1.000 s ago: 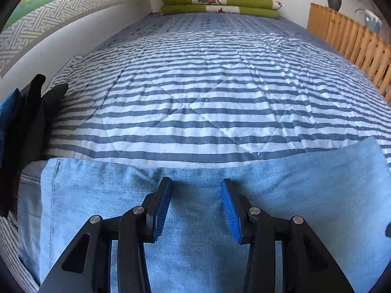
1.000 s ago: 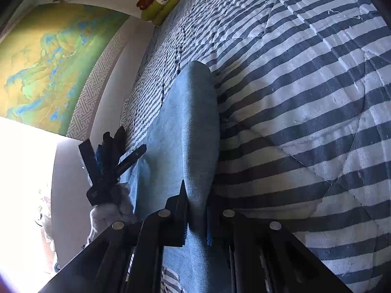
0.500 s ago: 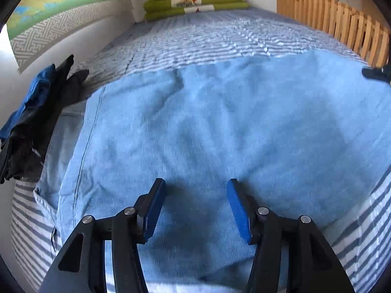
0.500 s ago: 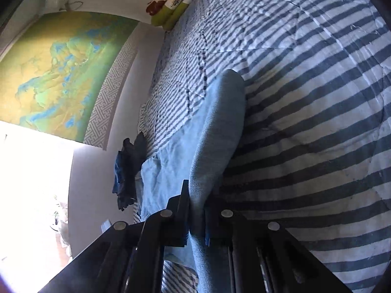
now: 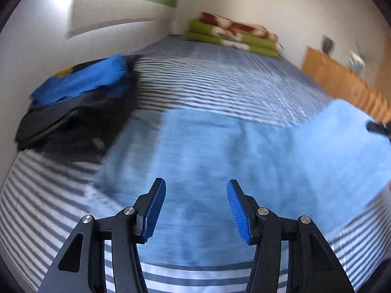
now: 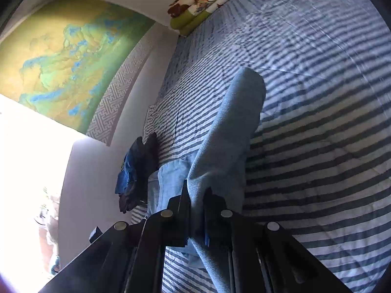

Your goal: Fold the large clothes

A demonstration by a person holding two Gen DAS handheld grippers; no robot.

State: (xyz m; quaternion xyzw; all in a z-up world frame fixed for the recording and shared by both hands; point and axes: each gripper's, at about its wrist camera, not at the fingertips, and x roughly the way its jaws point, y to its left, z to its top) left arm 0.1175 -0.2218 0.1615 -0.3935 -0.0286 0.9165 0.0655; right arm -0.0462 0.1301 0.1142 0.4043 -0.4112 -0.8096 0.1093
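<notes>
1. Light blue denim makes up the large garment [image 5: 244, 151], which lies on the striped bed cover [image 5: 220, 83] and fills the near part of the bed in the left wrist view.
2. Seen from the right wrist, the garment [image 6: 234, 127] rises from the bed cover [image 6: 317, 146] in a long fold that runs toward the right gripper.
3. The right gripper [image 6: 196, 217] is closed tight on this fold; the cloth passes between its two black fingers and is pinched there.
4. The left gripper [image 5: 195, 210] hovers above the garment with its blue pads [image 5: 155, 210] apart. Its jaws have just been opening, nothing is between them, and they do not press on the cloth.
5. A pile of dark and bright blue clothes [image 5: 80, 97] lies beside the garment, on its left side, next to the white wall.
6. Far behind the garment, at the head of the bed, a folded green blanket with a red and white pattern [image 5: 232, 36] is stacked against the wall.
7. To the right of the garment stands a wooden slatted rail [image 5: 342, 85] along the bed edge.
8. A green and blue wall picture [image 6: 66, 56] hangs above the pile of clothes [image 6: 136, 171].
9. The left wrist view is blurred.
</notes>
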